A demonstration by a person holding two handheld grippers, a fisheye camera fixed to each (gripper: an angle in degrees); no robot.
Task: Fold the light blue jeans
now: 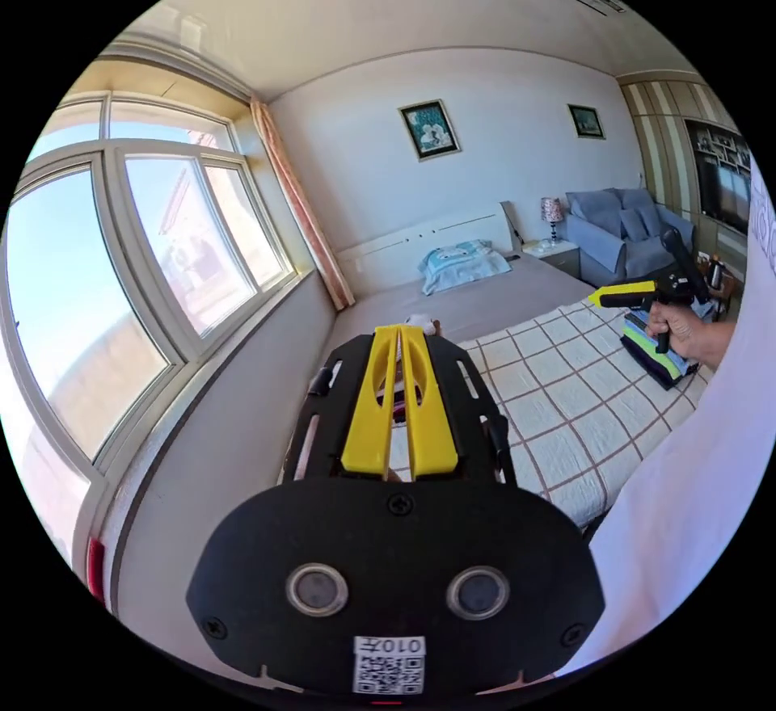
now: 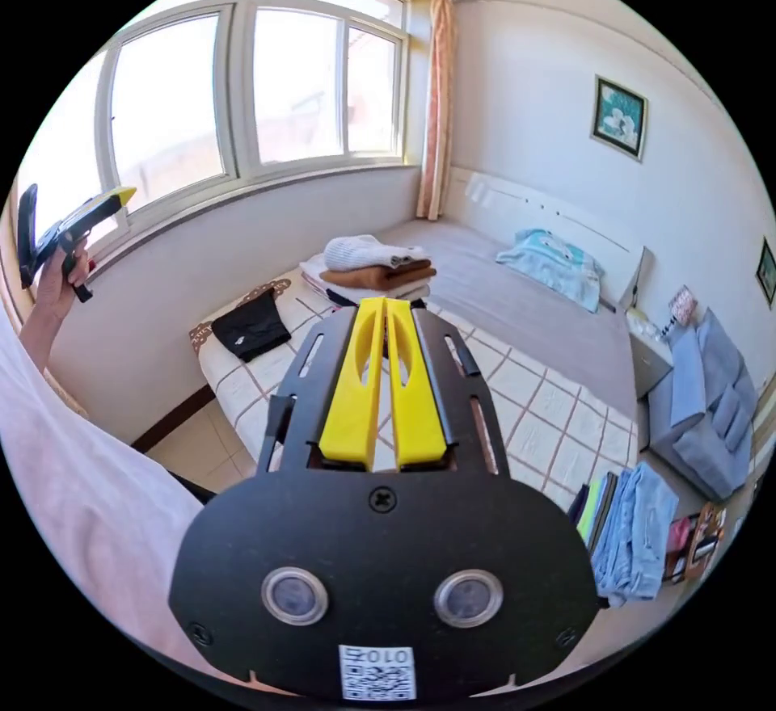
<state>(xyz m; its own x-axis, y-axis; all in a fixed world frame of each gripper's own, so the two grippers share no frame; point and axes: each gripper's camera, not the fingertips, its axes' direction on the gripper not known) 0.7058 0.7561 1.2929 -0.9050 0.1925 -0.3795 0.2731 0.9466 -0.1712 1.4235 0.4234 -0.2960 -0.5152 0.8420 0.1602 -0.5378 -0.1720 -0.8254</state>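
**Inspector:** Bedroom, daylight from a wide window; a checked quilt (image 2: 558, 428) covers the near half of the bed. Your left gripper (image 1: 400, 337) has its yellow jaws brought together, only a thin slit between them, nothing clamped. Your right gripper (image 2: 384, 309) is the same: jaws together, empty. Both hang in the air above the bed.

**Operator:** Where are the light blue jeans?

**Inspector:** In the right gripper view, the light blue jeans (image 2: 638, 533) sit on top of a stack of clothes (image 2: 594, 513) at the quilt's edge, off to the right of your right gripper and below it, well apart from the jaws. They look already doubled over. Their long axis runs roughly parallel to the direction your right jaws point. In the left gripper view, your right hand (image 1: 687, 331) holds its gripper just above that stack, so my judgement is that the right hand is much the nearer one.

**Operator:** Anything you cannot confirm?

**Inspector:** Several things. I cannot tell waistband from hems, nor count the folds. The stack's far end is cut off by the picture's edge. From the left, your hand hides most of the stack. A separate pile (image 2: 368, 267) sits just past your right jaw tips; it holds no blue denim that I can see.
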